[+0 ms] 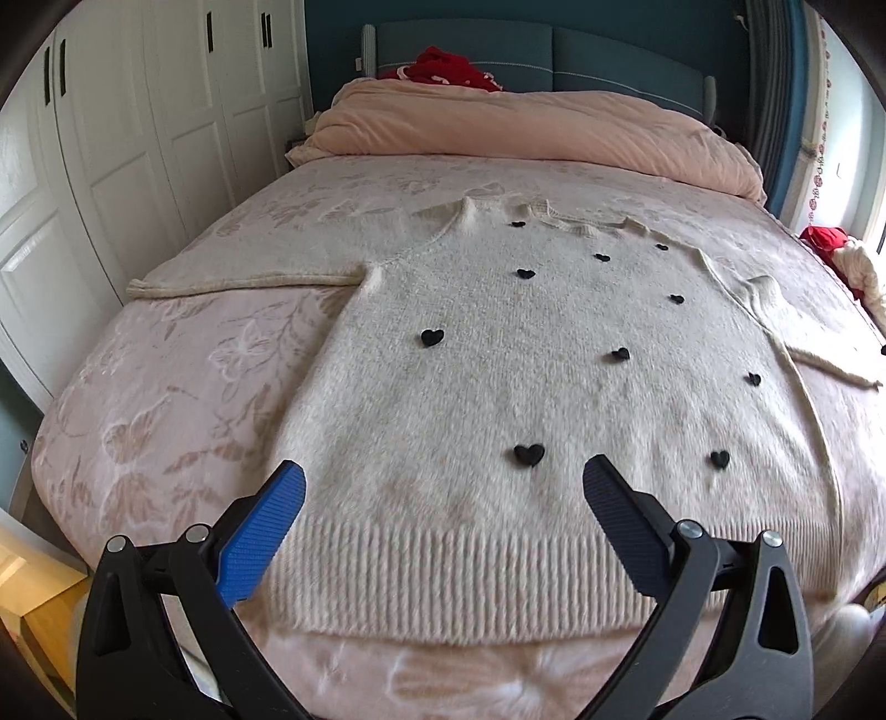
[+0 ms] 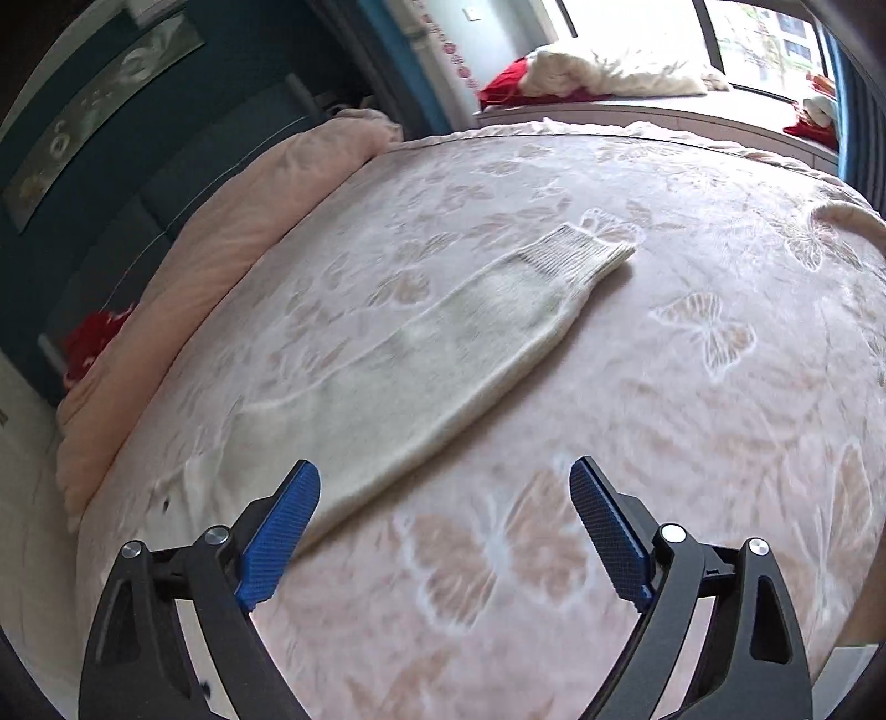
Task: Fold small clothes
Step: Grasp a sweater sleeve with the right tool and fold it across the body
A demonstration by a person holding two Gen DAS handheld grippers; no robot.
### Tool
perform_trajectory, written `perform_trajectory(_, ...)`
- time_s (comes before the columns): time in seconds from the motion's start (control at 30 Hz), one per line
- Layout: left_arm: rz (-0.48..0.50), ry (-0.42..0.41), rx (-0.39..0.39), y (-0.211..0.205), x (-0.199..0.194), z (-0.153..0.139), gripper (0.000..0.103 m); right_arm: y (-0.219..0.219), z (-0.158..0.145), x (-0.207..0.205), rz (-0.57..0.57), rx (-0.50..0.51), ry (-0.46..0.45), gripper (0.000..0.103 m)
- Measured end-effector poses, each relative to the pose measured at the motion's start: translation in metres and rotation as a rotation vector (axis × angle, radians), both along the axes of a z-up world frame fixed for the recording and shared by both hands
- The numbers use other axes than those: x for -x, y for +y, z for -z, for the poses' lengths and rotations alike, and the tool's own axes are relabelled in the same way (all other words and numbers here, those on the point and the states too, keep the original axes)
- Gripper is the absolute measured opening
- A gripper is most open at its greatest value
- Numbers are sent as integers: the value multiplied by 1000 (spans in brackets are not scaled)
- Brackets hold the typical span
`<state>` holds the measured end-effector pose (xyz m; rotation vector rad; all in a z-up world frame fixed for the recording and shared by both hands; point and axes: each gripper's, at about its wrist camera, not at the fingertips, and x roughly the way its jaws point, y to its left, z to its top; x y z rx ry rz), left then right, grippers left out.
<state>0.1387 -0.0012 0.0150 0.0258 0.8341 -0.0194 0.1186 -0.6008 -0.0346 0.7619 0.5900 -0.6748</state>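
Both jaws wide apart, nothing btwn, above sweater (image 1: 498,387) on bed (image 1: 166,387).

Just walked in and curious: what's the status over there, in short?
Left tongs open, above sweater hem. Right tongs open, empty, beside the sleeve. Sweater flat on bedspread, unfolded. Nothing in the way.

White wardrobe (image 1: 138,138), teal wall (image 1: 332,50), bright window (image 2: 764,39).

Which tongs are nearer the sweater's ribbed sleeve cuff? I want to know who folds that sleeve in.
Right. The right tongs hang open over that sleeve, its ribbed cuff ahead of them. The left tongs hang open over the sweater's bottom hem, that cuff outside their view.
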Motion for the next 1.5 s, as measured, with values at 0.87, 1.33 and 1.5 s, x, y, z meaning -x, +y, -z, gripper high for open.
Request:
perform_trajectory(0.87, -26, 36, 110, 1, -56, 4, 98, 196, -152, -202, -695, 256, -364, 15)
perform_trajectory(1.33, -8, 125, 409, 9, -217, 6, 98, 257, 8, -158, -696, 226, 120, 57)
perform_trajectory(1.5, -77, 253, 534, -22, -298, 55, 97, 209, 21, -154, -584, 182, 193, 57)
